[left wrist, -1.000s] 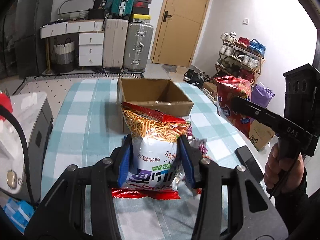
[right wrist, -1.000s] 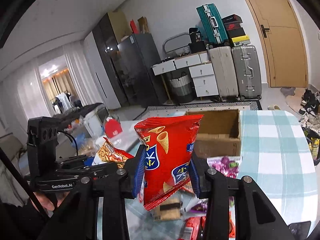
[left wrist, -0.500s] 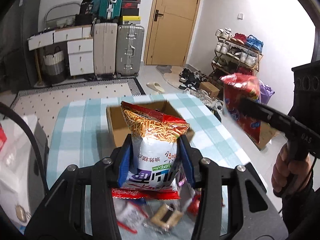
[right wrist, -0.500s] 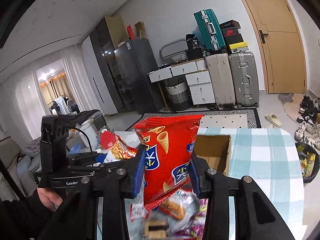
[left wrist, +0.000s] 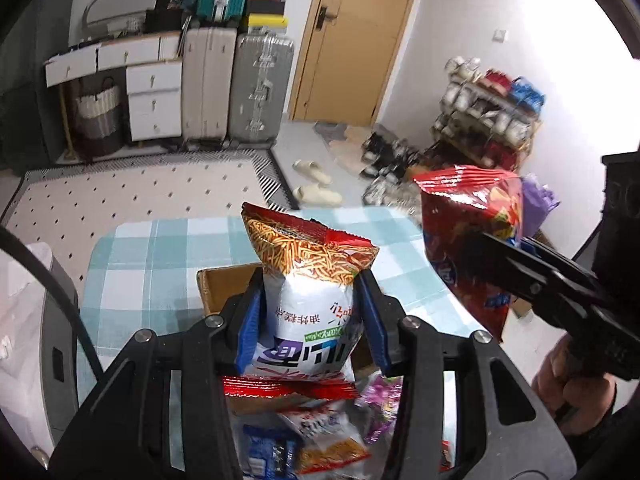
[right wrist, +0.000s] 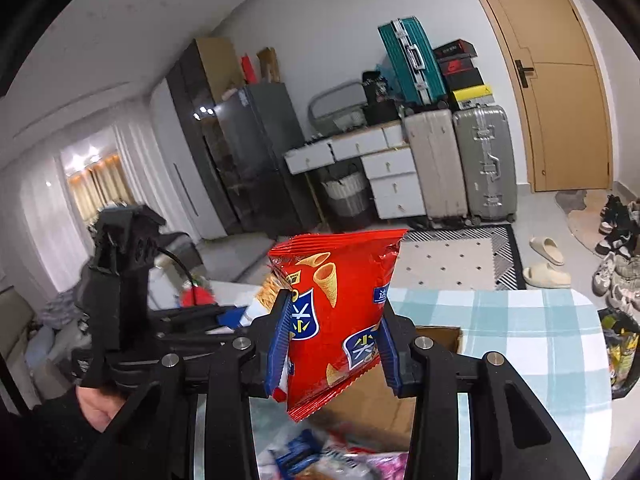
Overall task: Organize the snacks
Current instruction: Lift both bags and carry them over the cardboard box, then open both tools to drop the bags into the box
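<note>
Both rigs look the same: the left gripper [left wrist: 310, 318] and right gripper [right wrist: 333, 344] are chunky matte black frames with ribbed blue pads and silver screw heads at 4 and 8 o'clock. Black cable loops off the left one. Person's sleeves are dark.

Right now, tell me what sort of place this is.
Most likely a lived-in home, perhaps a living room by the entry: suitcases stacked beside a white drawer desk, a full shoe rack near a wooden door, and slippers on the floor.
</note>
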